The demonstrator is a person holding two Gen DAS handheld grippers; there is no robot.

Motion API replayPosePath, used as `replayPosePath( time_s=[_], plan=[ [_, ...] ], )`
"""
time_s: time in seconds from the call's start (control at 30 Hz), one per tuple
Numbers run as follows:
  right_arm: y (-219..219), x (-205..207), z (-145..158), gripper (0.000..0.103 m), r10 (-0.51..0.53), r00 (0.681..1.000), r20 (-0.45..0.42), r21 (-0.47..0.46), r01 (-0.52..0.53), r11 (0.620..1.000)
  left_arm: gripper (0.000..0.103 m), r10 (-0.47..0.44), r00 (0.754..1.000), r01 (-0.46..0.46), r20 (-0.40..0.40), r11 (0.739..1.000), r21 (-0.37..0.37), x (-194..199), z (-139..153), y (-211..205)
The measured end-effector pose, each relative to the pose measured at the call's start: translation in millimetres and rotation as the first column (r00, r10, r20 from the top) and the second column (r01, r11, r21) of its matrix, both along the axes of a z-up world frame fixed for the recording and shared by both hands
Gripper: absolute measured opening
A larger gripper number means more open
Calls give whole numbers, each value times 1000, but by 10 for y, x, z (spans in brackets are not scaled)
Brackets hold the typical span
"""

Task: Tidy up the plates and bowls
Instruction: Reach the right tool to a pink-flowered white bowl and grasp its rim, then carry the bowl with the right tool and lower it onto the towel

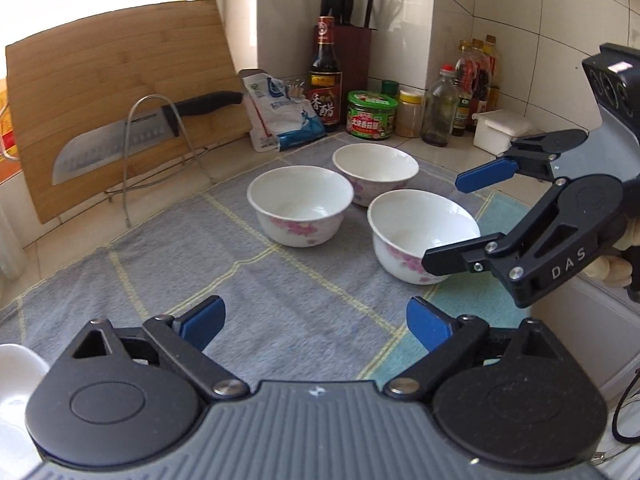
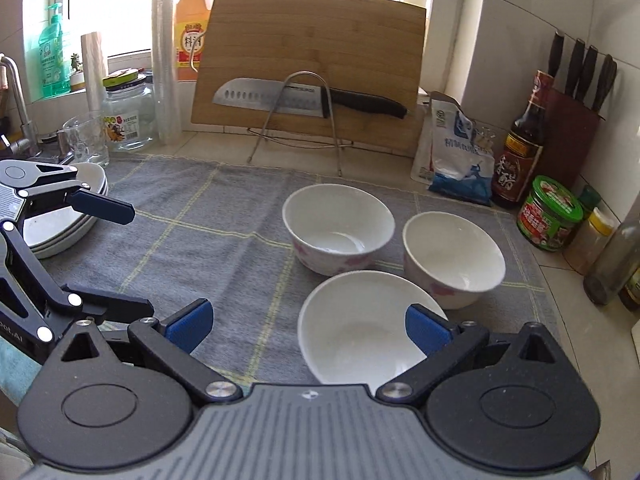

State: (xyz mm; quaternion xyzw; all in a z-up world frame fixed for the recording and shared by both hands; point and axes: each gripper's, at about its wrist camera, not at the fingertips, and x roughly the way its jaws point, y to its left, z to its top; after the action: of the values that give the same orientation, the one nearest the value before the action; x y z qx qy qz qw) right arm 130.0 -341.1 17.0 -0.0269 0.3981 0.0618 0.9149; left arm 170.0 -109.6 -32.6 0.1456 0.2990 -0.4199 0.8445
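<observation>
3 floral bowls [image 2: 338, 227] clustered on grey cloth [image 2: 200, 240]; nearest bowl [image 2: 360, 332] lies just ahead of right gripper [image 2: 308, 326], jaws spread, empty. Left gripper [image 1: 316, 326] farther, also spread, empty. Stacked plates [image 2: 60, 220] far left.

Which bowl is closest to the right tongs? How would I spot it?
Find the grey cloth on the counter. Three white bowls with pink flowers sit there; yours is the front bowl, right by the right tongs, the other two behind it.

Left gripper [image 1: 314, 326] and right gripper [image 2: 308, 326] jaws spread wide.
</observation>
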Motion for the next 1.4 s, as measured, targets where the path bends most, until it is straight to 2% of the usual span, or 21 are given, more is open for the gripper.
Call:
replayPosePath(
  time_s=[0.23,0.33,0.5,0.63,0.8,0.9,1.13,1.4],
  plan=[
    [-447,42,-145,103,32,998,-46,47,-30,998,97,-32,999,31,43,999,29,-208,-211,-648],
    [-578,87,-194,103,39,998,-56,90,-33,995,97,-45,996,42,81,998,45,-280,-258,-824],
    [-720,189,-254,103,60,996,-70,160,-48,986,94,-45,994,39,101,998,54,-289,-321,-1028],
    [-796,278,-294,98,78,993,-86,193,-60,979,88,-46,994,41,99,998,52,-282,-343,-1104],
    [-870,403,-346,84,103,987,-126,248,-69,966,84,-58,992,53,110,997,52,-297,-365,-1144],
    [-895,446,-361,78,114,983,-141,282,-70,957,82,-61,993,57,104,997,45,-298,-370,-1146],
    [-937,489,-382,76,112,981,-158,326,-55,944,82,-63,993,59,104,997,40,-300,-373,-1151],
    [-884,467,-334,75,110,979,-173,311,-51,949,82,-65,993,61,95,997,43,-315,-353,-1122]
  ],
)
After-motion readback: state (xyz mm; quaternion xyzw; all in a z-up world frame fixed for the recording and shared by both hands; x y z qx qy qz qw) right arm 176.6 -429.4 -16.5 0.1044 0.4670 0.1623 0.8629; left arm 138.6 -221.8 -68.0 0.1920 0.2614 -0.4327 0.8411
